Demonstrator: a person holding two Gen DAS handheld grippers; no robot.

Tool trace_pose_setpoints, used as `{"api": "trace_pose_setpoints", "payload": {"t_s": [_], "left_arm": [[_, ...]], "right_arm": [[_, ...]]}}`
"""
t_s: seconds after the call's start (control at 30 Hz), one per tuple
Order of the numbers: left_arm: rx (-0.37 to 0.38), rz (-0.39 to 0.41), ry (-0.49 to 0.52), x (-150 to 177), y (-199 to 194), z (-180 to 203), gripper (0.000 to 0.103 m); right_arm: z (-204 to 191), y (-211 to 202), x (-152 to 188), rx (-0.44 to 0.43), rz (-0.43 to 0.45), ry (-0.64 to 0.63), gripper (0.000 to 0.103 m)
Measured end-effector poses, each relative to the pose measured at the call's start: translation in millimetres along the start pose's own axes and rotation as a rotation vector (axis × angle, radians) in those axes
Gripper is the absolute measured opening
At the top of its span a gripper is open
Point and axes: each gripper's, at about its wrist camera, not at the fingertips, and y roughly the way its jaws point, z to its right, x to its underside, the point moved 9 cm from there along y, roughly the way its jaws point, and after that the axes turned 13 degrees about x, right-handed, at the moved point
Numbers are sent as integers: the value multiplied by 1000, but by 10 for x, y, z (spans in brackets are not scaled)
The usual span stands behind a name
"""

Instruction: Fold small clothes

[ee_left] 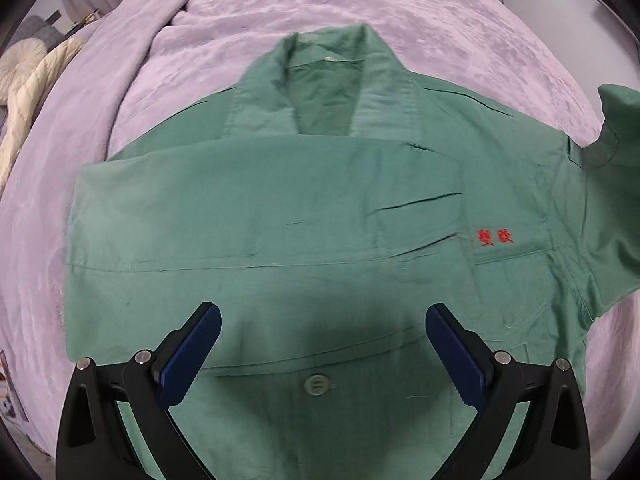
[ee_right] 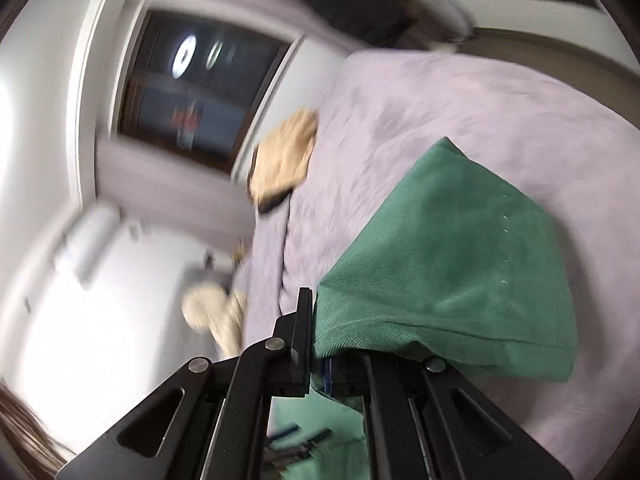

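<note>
A green shirt (ee_left: 304,216) with red embroidered characters (ee_left: 494,237) lies face up on the lilac bedspread (ee_left: 460,20). Its left sleeve is folded across the chest. My left gripper (ee_left: 322,320) is open and empty, hovering over the shirt's lower front near a button (ee_left: 317,384). In the right wrist view, my right gripper (ee_right: 316,320) is shut on the hem of the shirt's right sleeve (ee_right: 460,264) and holds it lifted off the bed; that sleeve also shows raised at the right edge of the left wrist view (ee_left: 620,120).
A folded-back lilac cover (ee_left: 120,60) and cream bedding (ee_left: 28,80) lie at the bed's left side. In the blurred right wrist view, a tan garment (ee_right: 286,156) lies near the bed edge, with a dark window (ee_right: 196,84) and white wall beyond.
</note>
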Motion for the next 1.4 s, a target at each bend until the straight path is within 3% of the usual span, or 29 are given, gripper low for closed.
{"api": "trace_pose_setpoints", "payload": {"t_s": [0.13, 0.23, 0.33, 0.43, 0.47, 0.53, 0.57, 0.67, 0.7, 0.73, 0.77, 0.9, 1.03, 1.1, 1.17, 1.23, 1.3, 1.4], "left_arm": [[-32, 34, -96, 55, -152, -631, 103], [-54, 41, -171, 193, -180, -1039, 103], [-73, 42, -217, 312, -182, -1354, 103], [-67, 48, -246, 395, -192, -1575, 103], [-62, 50, -253, 423, -206, -1650, 103], [-50, 53, -266, 459, -219, -1770, 103], [-41, 55, -273, 477, -231, -1826, 103], [0, 76, -307, 493, -316, -2000, 103], [14, 85, -310, 529, -404, -2075, 103], [32, 96, -309, 515, -457, -2132, 103], [51, 107, -307, 491, -514, -2157, 103], [158, 148, -322, 364, -683, -2187, 103], [192, 157, -375, 286, -740, -2326, 103], [199, 150, -388, 342, -700, -2373, 103], [215, 138, -398, 342, -611, -2349, 103], [234, 125, -392, 296, -508, -2240, 103], [253, 115, -374, 252, -454, -2146, 103], [295, 105, -338, 206, -462, -1930, 103]], "right_arm": [[-798, 814, 703, 59, -194, -288, 5], [-1080, 1507, 1413, 88, -352, -388, 5], [-1012, 2184, 2026, 180, -482, -409, 6], [-688, 2577, 2291, 320, -568, -328, 11], [-593, 2586, 2344, 330, -575, -292, 11], [-563, 2490, 2332, 304, -561, -219, 46], [-555, 2410, 2281, 302, -541, -186, 50], [-439, 2137, 2087, 340, -420, -64, 51], [-386, 2090, 2001, 358, -376, -22, 42], [-355, 2079, 1903, 372, -340, 7, 9], [-380, 2078, 1834, 389, -320, -1, 4], [-1021, 2246, 1816, 364, -290, -294, 4], [-1560, 2409, 2320, 320, -360, -610, 4], [-1571, 2513, 2656, 329, -422, -714, 8], [-1461, 2582, 2934, 389, -488, -815, 10], [-1358, 2581, 3139, 439, -526, -914, 18], [-1332, 2455, 3194, 418, -542, -908, 24], [-1185, 2147, 3102, 378, -575, -775, 34]]}}
